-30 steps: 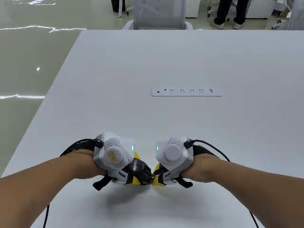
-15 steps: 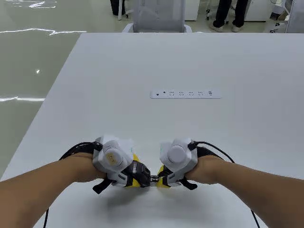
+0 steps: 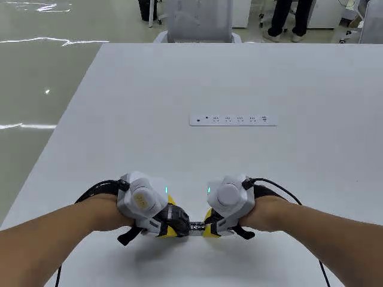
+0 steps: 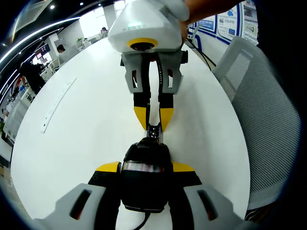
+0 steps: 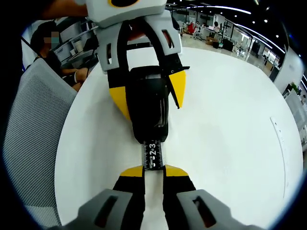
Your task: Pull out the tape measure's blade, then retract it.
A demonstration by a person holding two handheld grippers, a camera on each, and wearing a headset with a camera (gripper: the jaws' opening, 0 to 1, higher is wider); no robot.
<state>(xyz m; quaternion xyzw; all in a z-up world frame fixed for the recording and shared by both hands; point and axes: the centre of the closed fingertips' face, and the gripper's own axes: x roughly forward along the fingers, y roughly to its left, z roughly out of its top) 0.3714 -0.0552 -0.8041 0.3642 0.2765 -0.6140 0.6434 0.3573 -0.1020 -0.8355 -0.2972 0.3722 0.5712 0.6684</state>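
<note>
To pull well, hold the tape (image 5: 149, 110) steady and draw the blade (image 5: 152, 154) straight out, flat, with no twist. The tape is squeezed tight in the left gripper (image 4: 146, 166). A short bit of blade pokes out, pinched by the right gripper (image 5: 153, 171). Both are low over the near edge of the table (image 3: 179, 89).

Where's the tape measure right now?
In the head view, the tape measure is over the near end of the table, clamped in the left gripper, its blade pinched by the right gripper.
</note>
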